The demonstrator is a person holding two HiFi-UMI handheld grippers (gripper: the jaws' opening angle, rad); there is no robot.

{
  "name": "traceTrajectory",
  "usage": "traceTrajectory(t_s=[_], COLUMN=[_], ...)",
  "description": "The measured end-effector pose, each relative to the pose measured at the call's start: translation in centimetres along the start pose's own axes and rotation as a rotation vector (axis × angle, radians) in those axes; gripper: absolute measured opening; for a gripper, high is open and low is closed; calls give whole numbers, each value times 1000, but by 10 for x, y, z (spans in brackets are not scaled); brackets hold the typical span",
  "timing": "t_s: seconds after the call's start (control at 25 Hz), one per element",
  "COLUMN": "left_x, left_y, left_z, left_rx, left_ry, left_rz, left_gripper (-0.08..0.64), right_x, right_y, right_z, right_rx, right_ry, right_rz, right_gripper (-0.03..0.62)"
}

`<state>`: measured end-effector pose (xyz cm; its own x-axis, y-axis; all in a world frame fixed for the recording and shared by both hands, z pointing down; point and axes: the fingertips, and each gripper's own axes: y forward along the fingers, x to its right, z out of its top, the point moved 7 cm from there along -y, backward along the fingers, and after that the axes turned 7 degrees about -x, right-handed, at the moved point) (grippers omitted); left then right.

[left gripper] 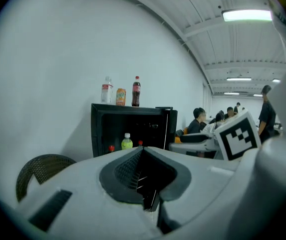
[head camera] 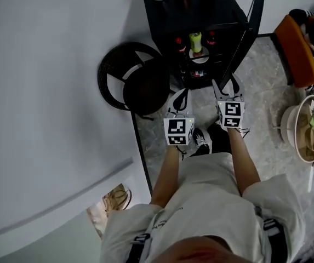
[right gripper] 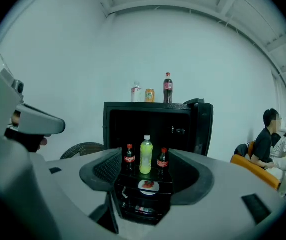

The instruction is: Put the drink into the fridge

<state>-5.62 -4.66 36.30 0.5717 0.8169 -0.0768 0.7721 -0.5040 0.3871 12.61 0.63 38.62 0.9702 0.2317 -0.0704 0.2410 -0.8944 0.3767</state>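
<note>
Our right gripper (right gripper: pixel 145 169), jaws apart and empty, looks nearer than our closed left gripper (left gripper: pixel 142 154) to the upright dark cola bottle (right gripper: pixel 167 88) atop the black mini fridge (right gripper: pixel 114 119).

The room is lit evenly from above by ceiling light strips (left gripper: pixel 246 15), which are blown out to white glare in the left gripper view. The pale wall (head camera: pixel 47 92) is rendered flat grey, with almost no shadow cast on it. The fridge (right gripper: pixel 157 129) interior is left dark. Both gripper views are bent by strong fisheye distortion and framed by black corners, and the near fingers (right gripper: pixel 100 169) are blurred. Slight softness is seen across the head view.
</note>
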Motion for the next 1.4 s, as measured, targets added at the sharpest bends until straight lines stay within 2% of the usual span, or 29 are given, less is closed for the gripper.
traceTrajectory(t_s=[0.12,0.2,0.32,0.4,0.52,0.6,0.8,1.24,1.4], left_x=[4,13,21,21,27,32,32,28,32], left_y=[-10,-11,-8,-6,-5,-3,-2,2,1], left_z=[5,5,7,11,15,14,12,7,9], left_rx=[26,22,13,15,29,28,25,-3,1], left_ry=[-30,-34,-8,-3,-34,-39,-45,-50,-41], left_rz=[31,25,9,2,-12,-18,-8,8,9], left_gripper=[9,9,9,9,9,8,9,9,9], right_x=[-3,-3,-3,-6,-14,-19,-22,-4,4], right_y=[-13,-23,-33,-36,-43,-45,-41,-39,-42], right_z=[-1,-2,-2,1,-2,-10,-22,-20,-18], right_rx=[-6,-6,0,8,5,-11,-47,-57,-55], right_ry=[-1,-11,-9,5,23,44,89,185,193], right_rz=[10,11,-16,-33,-6,27,85,80,78], right_gripper=[293,268,197,121,45,19,8,6,6])
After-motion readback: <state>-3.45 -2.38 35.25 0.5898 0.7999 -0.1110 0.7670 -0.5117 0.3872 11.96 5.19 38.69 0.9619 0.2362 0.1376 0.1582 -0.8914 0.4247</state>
